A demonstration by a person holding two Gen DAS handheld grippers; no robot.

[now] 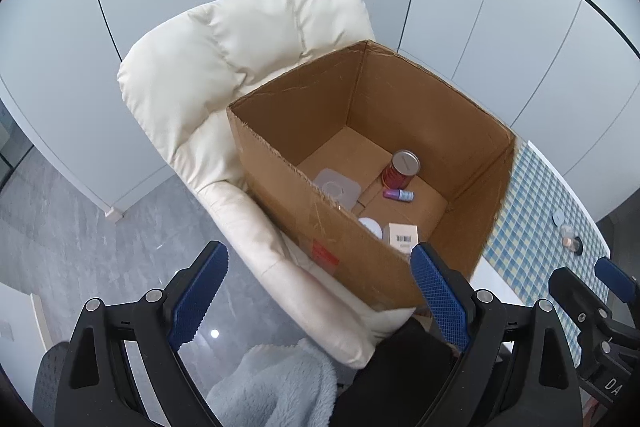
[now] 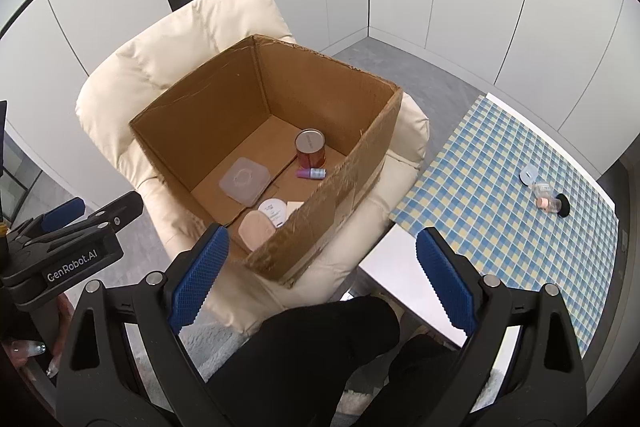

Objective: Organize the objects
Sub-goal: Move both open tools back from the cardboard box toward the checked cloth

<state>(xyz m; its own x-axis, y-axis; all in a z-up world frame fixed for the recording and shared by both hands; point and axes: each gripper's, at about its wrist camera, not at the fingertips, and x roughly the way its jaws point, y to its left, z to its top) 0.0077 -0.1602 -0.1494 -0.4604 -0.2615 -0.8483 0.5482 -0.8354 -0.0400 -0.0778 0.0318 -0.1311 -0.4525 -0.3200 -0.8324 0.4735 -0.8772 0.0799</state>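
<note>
An open cardboard box (image 1: 304,211) (image 2: 344,183) stands on a cream armchair (image 1: 208,67) (image 2: 132,67). In it lie a red can (image 1: 402,169) (image 2: 310,148), a clear plastic lid (image 1: 335,187) (image 2: 244,179), a small purple bottle (image 1: 398,194) (image 2: 311,173), a white round case (image 2: 273,211), a beige pad (image 2: 256,230) and a small barcoded carton (image 1: 404,235). My left gripper (image 1: 320,293) is open and empty, near the box's front wall. My right gripper (image 2: 320,277) is open and empty, before the box's near corner. On the checked table (image 2: 500,187) lie a small glass bottle (image 2: 546,198) (image 1: 568,239) and a grey disc (image 2: 530,174).
White cabinet walls stand behind the chair. A grey tiled floor (image 1: 80,227) lies left of it. The person's dark-clothed legs (image 2: 312,355) and a light blue fluffy blanket (image 1: 272,387) are below the grippers. A black round cap (image 2: 563,205) sits by the glass bottle.
</note>
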